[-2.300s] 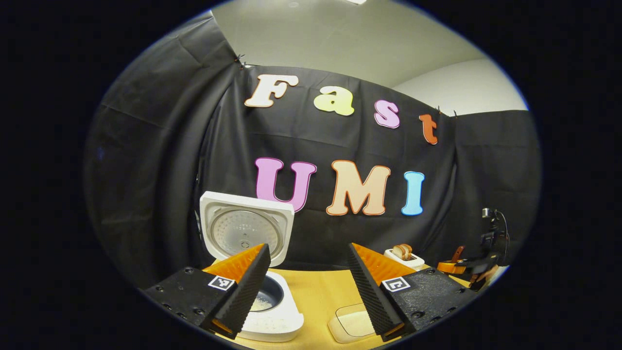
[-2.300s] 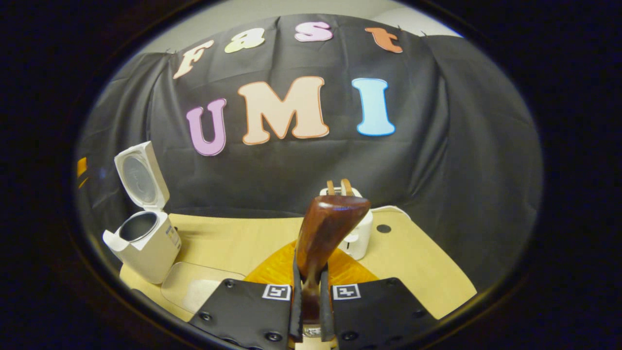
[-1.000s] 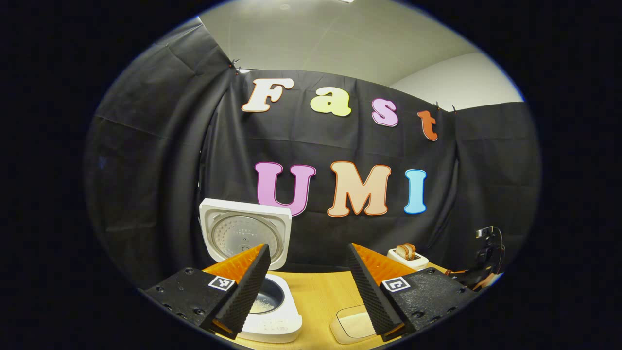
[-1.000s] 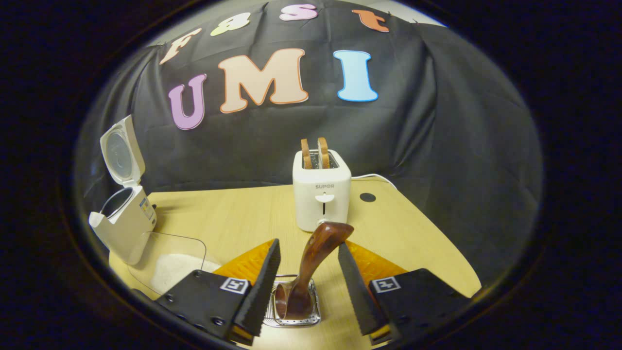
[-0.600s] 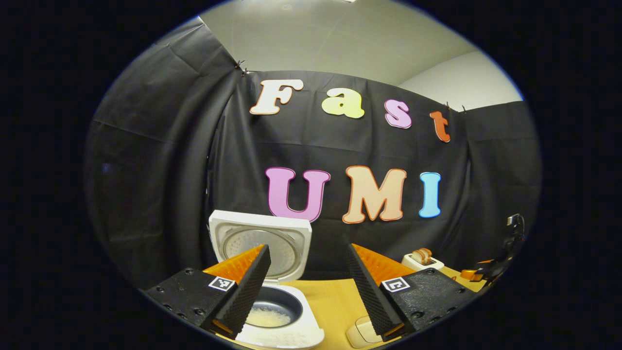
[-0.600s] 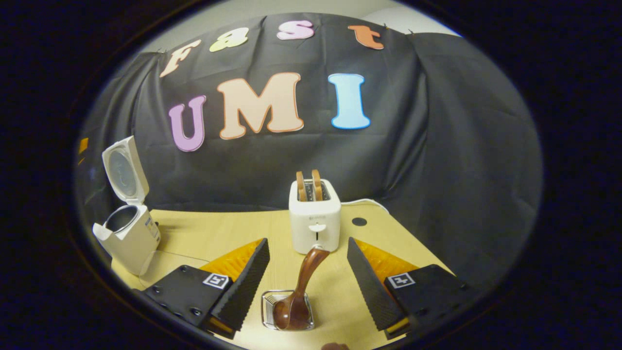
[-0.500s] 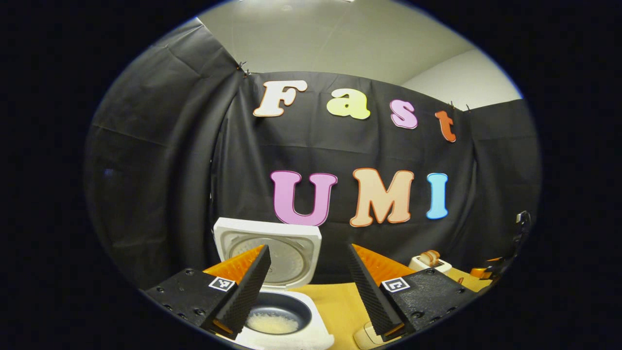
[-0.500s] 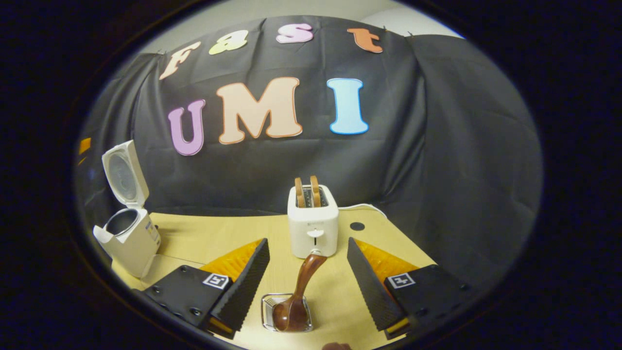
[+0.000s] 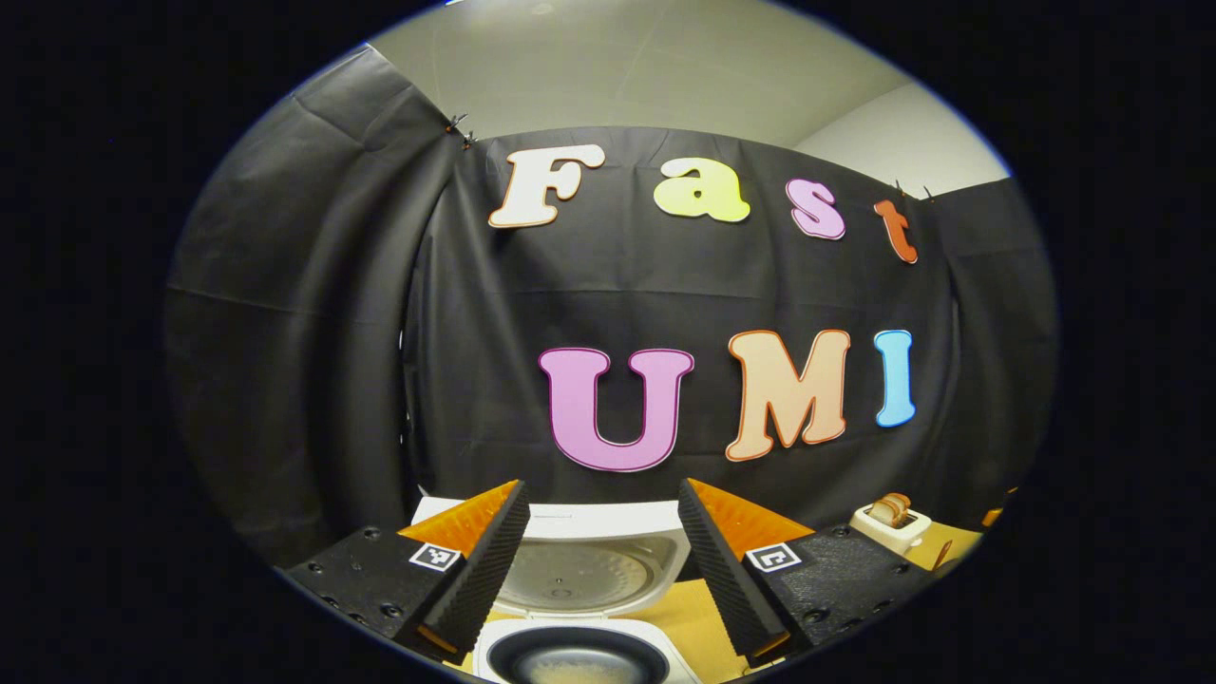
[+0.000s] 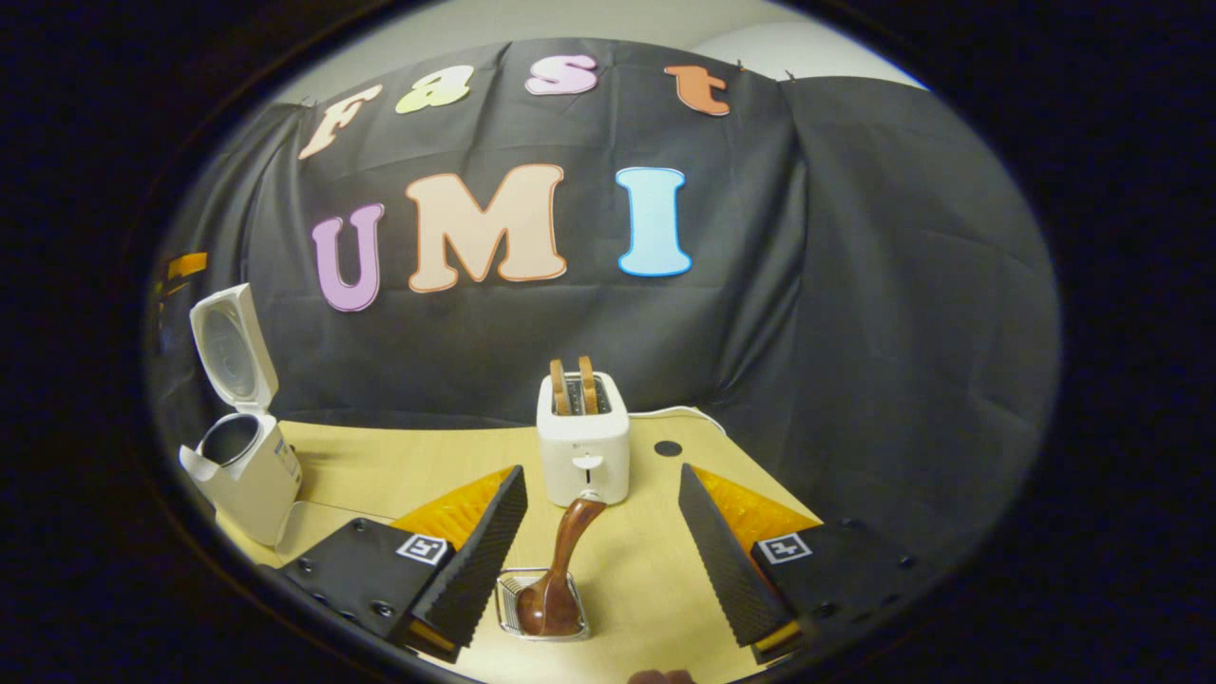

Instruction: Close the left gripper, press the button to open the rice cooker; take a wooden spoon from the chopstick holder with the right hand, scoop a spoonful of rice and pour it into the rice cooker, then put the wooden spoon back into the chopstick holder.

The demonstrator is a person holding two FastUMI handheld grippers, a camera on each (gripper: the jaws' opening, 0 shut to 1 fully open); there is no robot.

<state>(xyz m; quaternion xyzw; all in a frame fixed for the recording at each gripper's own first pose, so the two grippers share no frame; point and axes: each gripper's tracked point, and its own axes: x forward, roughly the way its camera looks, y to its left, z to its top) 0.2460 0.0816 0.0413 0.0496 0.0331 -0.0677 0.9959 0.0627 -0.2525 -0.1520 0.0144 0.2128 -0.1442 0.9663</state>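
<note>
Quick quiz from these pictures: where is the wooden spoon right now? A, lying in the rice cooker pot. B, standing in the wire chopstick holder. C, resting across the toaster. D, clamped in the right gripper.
B: the wooden spoon stands in the wire chopstick holder on the table, with the right gripper open and its fingers clear of it.

In the right gripper view, a toaster [image 10: 582,446] stands mid-table [image 10: 655,570] with two bread slices [image 10: 574,385] in its slots. Before it, a wooden spoon [image 10: 560,570] stands in the chopstick holder [image 10: 541,601], and the rice cooker [image 10: 242,465] sits far left, lid raised. In the left gripper view, the cooker's open pot [image 9: 575,660] lies just below, its lid [image 9: 584,560] upright behind.
</note>
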